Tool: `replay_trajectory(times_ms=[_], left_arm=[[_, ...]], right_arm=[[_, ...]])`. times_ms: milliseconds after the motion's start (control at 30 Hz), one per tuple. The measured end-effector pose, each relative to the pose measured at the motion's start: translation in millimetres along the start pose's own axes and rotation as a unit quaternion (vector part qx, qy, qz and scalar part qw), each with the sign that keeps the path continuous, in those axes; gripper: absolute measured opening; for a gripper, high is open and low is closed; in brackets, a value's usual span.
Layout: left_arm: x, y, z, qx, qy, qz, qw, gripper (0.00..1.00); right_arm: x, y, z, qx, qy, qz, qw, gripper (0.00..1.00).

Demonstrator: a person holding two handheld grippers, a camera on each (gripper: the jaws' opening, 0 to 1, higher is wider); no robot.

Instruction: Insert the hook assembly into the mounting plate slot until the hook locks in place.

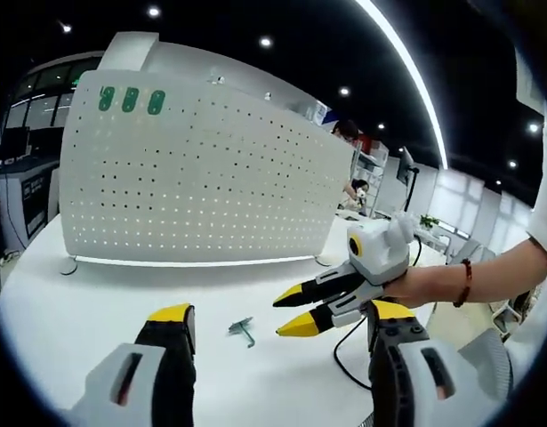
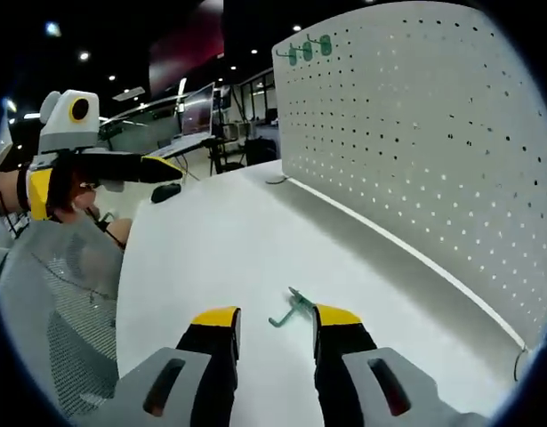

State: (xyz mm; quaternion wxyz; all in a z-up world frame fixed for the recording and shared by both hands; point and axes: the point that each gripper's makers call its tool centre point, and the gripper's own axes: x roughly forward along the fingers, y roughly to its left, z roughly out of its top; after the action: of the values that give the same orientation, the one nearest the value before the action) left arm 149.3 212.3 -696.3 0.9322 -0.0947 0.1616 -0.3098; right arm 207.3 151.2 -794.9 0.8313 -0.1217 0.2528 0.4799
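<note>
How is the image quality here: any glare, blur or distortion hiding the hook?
Left gripper view: fisheye bows the pegboard; ceiling strip blown out; hook small but sharp. Right gripper view: hook clear between the open jaws on the evenly lit table; edges slightly soft.

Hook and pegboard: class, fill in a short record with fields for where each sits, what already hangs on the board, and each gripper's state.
hook: lies flat on the table, loose
table: white
pegboard: stands upright behind the hook
hung hooks: three green, top corner of pegboard
left gripper: open, empty
right gripper: open, just short of the hook
</note>
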Motion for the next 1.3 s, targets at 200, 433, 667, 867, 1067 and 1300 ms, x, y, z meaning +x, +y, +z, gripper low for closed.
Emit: replay_trajectory(times_ms=[200,433,667,867,1067,1300], left_arm=[[-4,2.1,-1.4,-0.001,0.002,0.004,1.0000,0.80],[-8,6.2,-5.3,-0.003,0.007,0.011,0.9999,0.80],[-12,8.4,-11.4,-0.004,0.019,0.016,0.9997,0.79],[-12,12.0,-9.9,-0.001,0.019,0.019,0.9996,0.79],[-13,12.1,-11.0,0.001,0.020,0.020,0.9996,0.78],[-18,15.7,-8.8,-0.004,0.017,0.026,0.9995,0.78]], right_arm=[[5,-7,-3.8,-0.011,0.017,-0.001,0.9998,0.30],[14,-12,-9.4,-0.032,0.044,0.008,0.9985,0.26],[19,-25,-12.8,-0.058,0.066,-0.007,0.9961,0.26],[24,-26,-14.8,-0.074,0.074,-0.002,0.9945,0.21],[33,-28,-17.3,-0.082,0.081,0.003,0.9933,0.16],[42,-28,-22.2,-0.104,0.097,0.015,0.9898,0.15]])
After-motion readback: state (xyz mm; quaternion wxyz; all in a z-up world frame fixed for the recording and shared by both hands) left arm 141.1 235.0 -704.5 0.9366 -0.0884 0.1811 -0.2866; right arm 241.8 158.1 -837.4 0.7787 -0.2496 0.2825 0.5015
